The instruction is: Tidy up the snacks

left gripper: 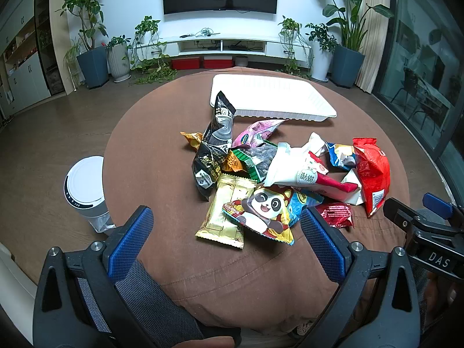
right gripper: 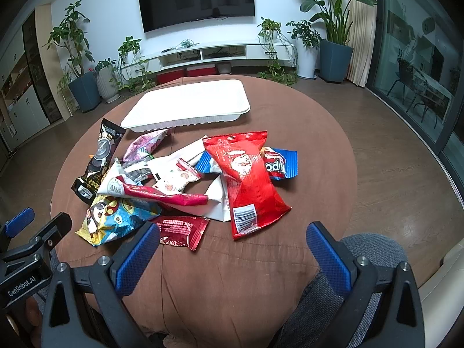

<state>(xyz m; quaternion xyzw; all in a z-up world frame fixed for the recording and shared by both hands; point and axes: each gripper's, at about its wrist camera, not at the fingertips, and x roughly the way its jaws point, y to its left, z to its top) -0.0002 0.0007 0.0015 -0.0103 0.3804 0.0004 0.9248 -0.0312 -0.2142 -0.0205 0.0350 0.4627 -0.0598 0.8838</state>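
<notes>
A round counter (left gripper: 150, 150) draped in brown cloth carries a white tray (left gripper: 290, 98) at its far side, the tray's long axis running left to right, its ribbed near wall facing the snack pile.

Between the tray and the two hand-held grippers lies a heap of snack packets. The red bag (right gripper: 246, 185) is the largest, lying flat at the right of the heap, its long axis running from far to near with the barcode end toward the right hand-held gripper (right gripper: 232, 255). A black packet (left gripper: 216, 142) at the left of the heap points its top toward the tray's near left corner, touching it in the left wrist view. A crumpled white packet (left gripper: 293, 168) sprawls across the middle. The panda packet (left gripper: 269, 211) lies at the near edge, overlapping a gold packet (left gripper: 226, 217) whose long axis runs far to near. A blue packet (right gripper: 279, 163) is tucked under the red bag's right side, and a small dark red packet (right gripper: 181, 230) lies just beside the right tool's left finger.

The left hand-held gripper (left gripper: 226, 243) stands wide apart and holds nothing; the right one is likewise spread wide and empty.
</notes>
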